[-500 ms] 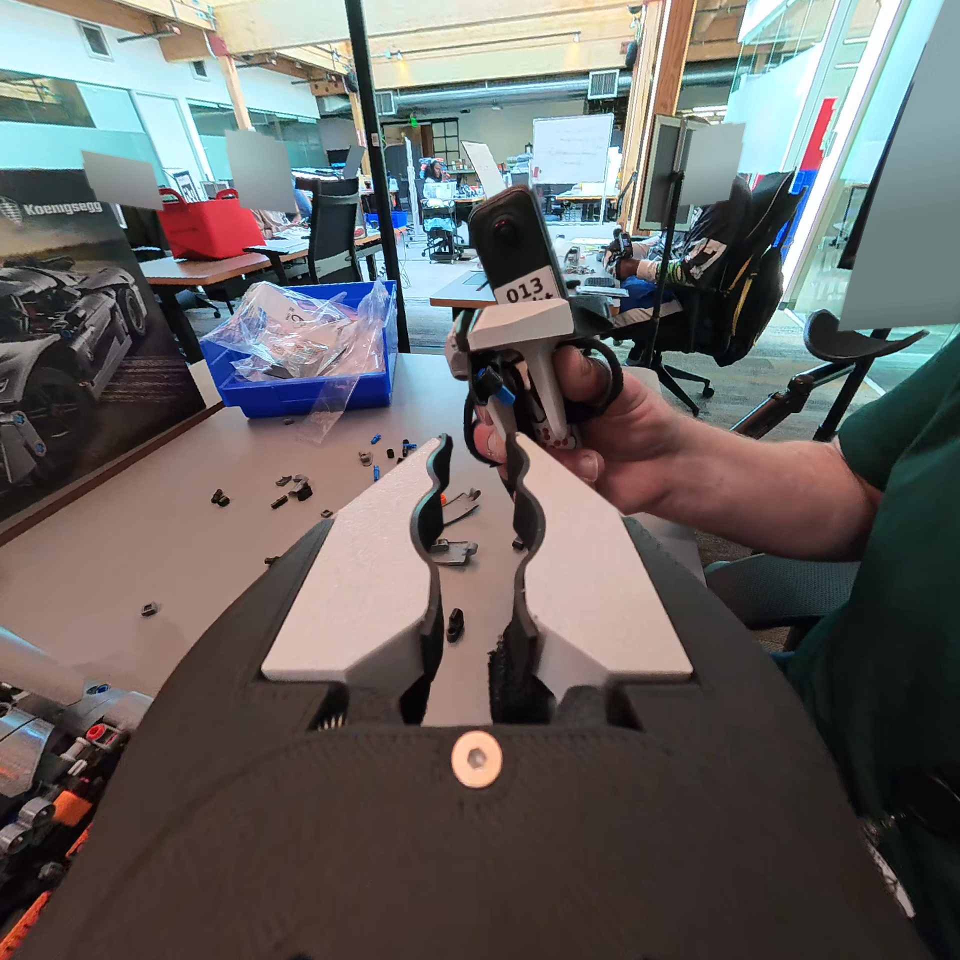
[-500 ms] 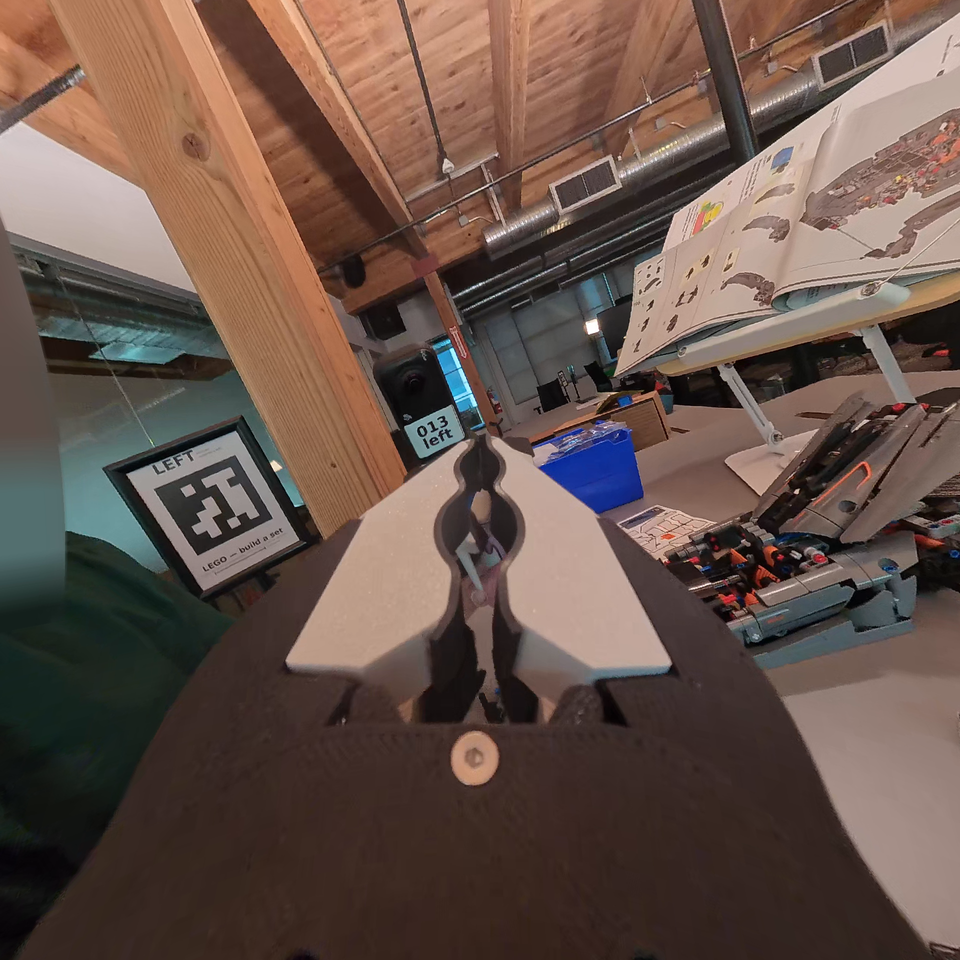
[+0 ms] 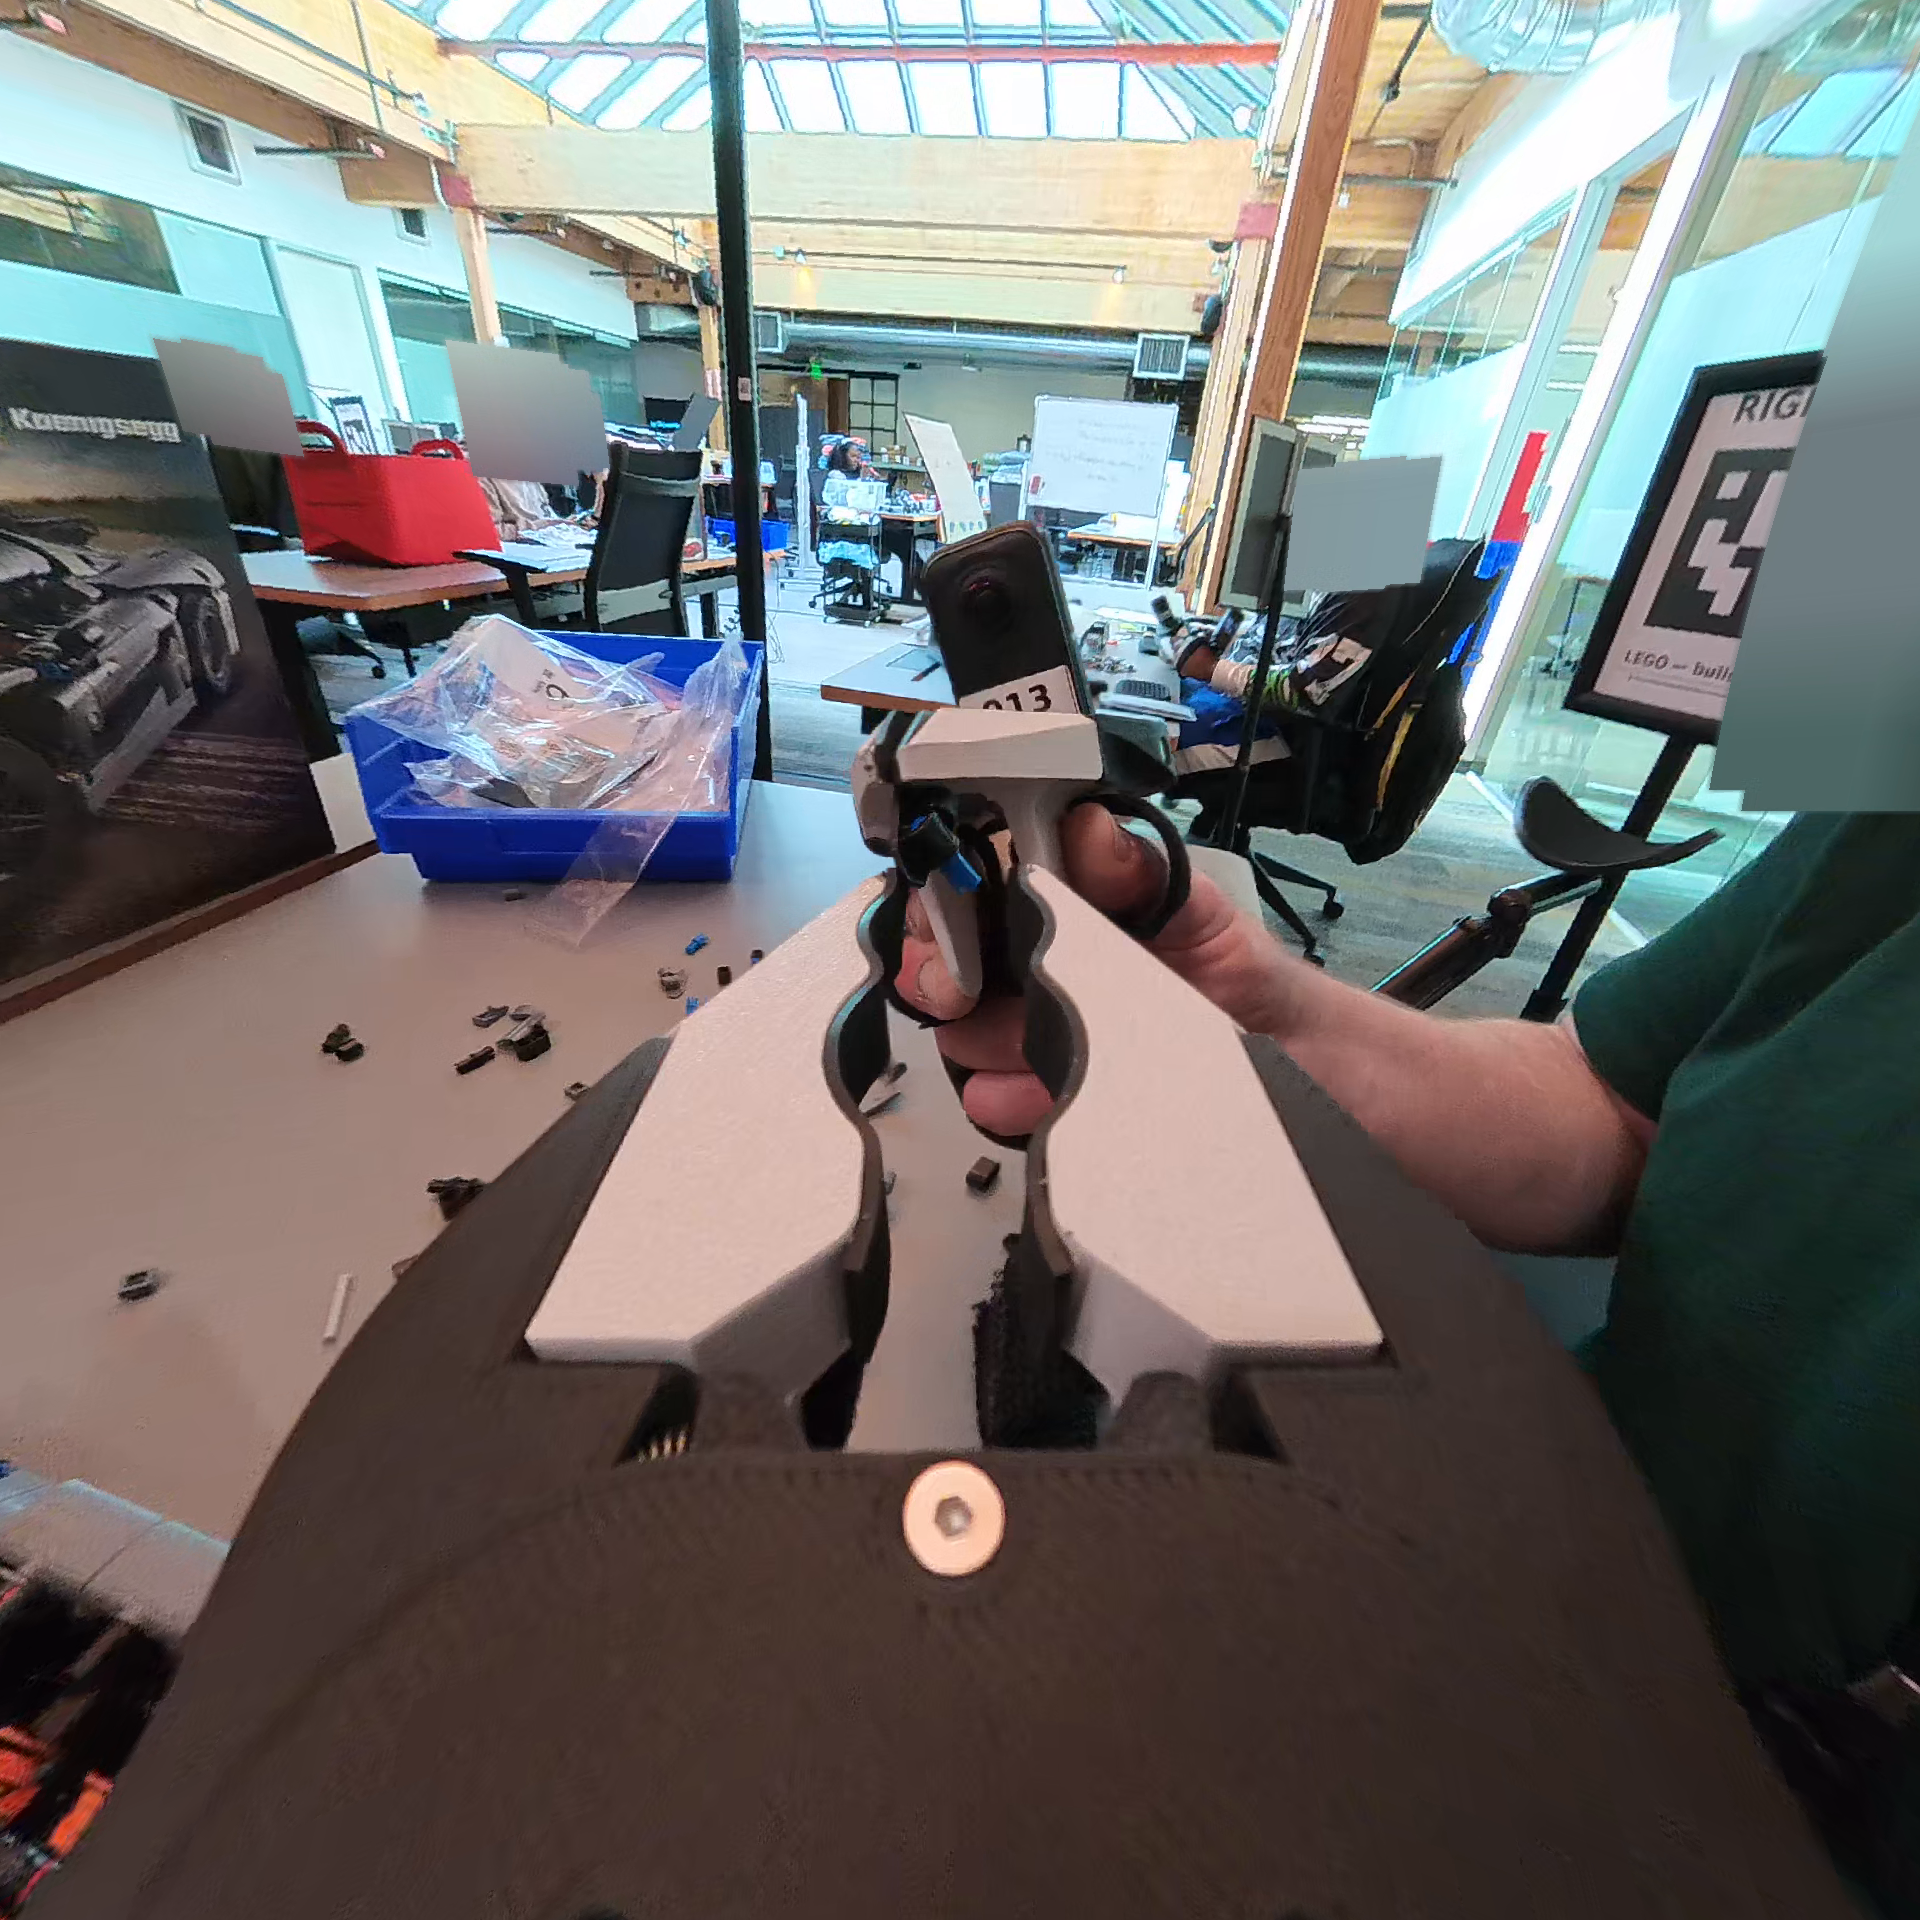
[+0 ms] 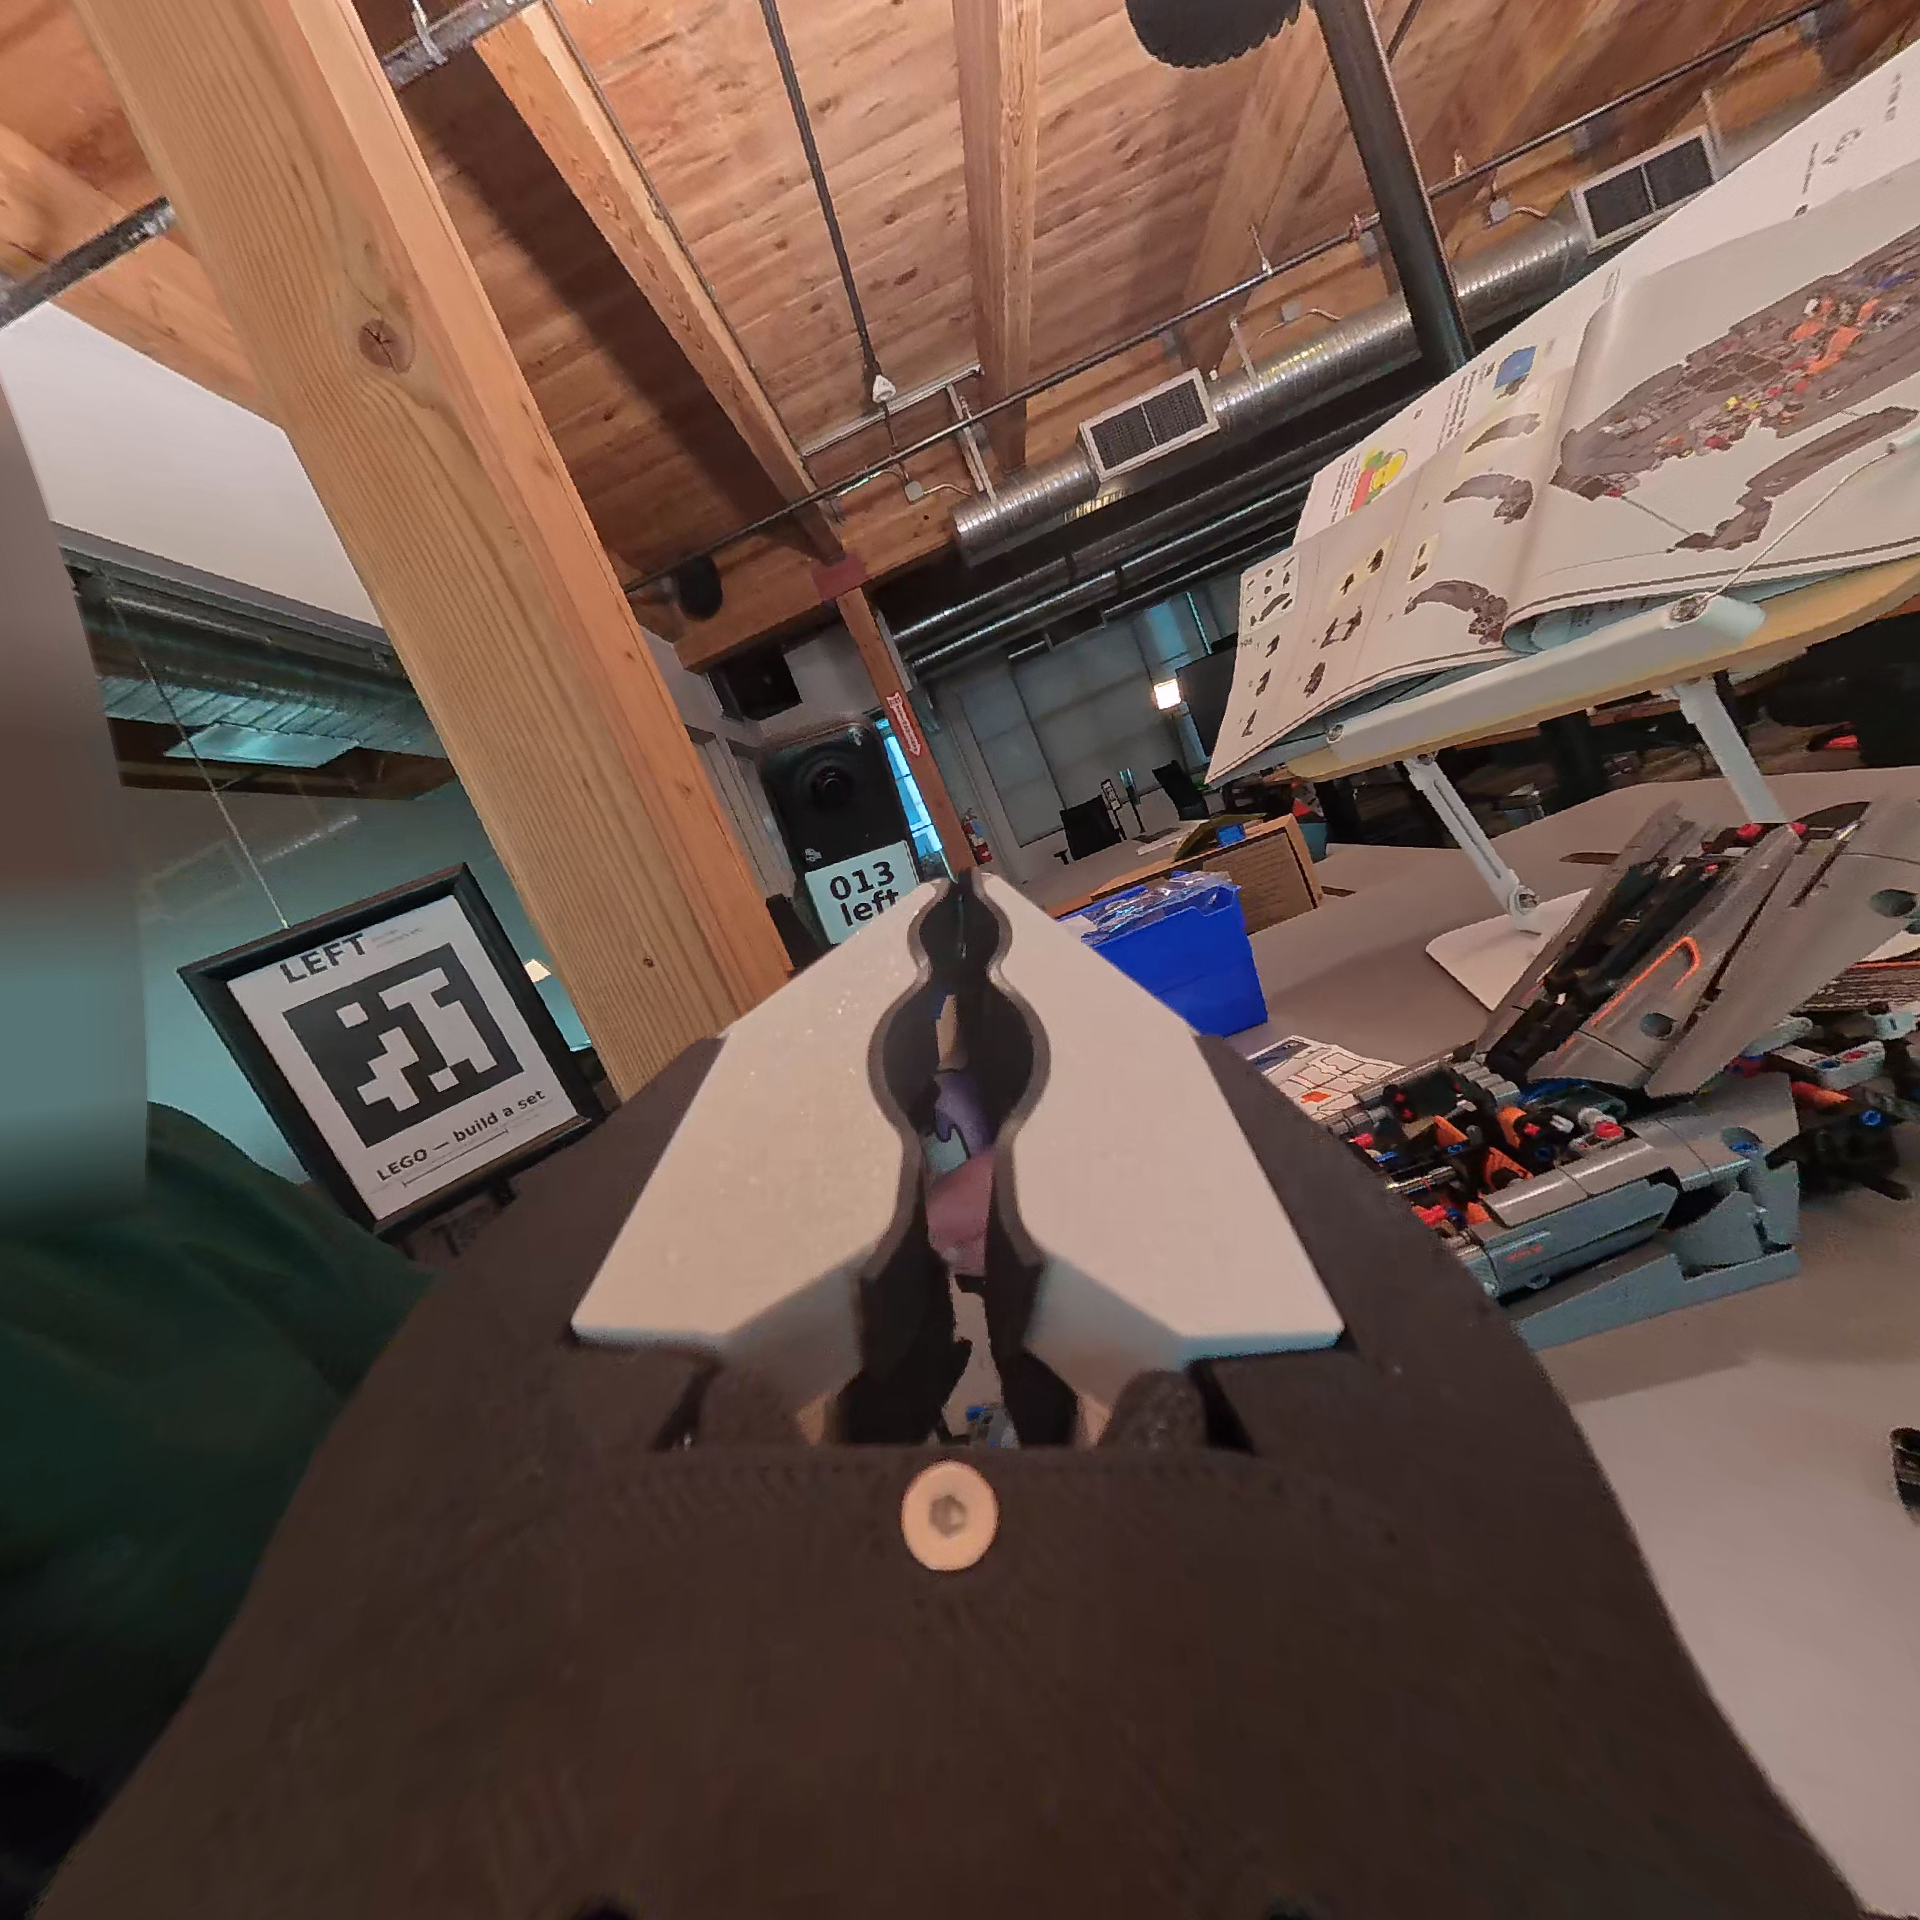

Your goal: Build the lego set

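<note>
- Left gripper: jaws clearly apart with nothing between them. It's up off the grey table and pointing straight at the other tool.
- Right gripper: tips pinched almost completely together. From the left wrist view it looks like it's clamped on a small black-and-blue piece, though that bit is tiny and I can't make out its shape. A hand has the handle, and it sits just past the left tool's tips.
- The half-built lego car is on the table to the right of the right gripper, grey with orange and red bits and a panel tilted up.
- The instruction book is lying open on a white stand behind the car.
- Loose small parts are scattered on the table left of the left gripper.
- Farther back there's a blue bin holding clear plastic bags.
- The set's box is standing along the left edge.
</note>
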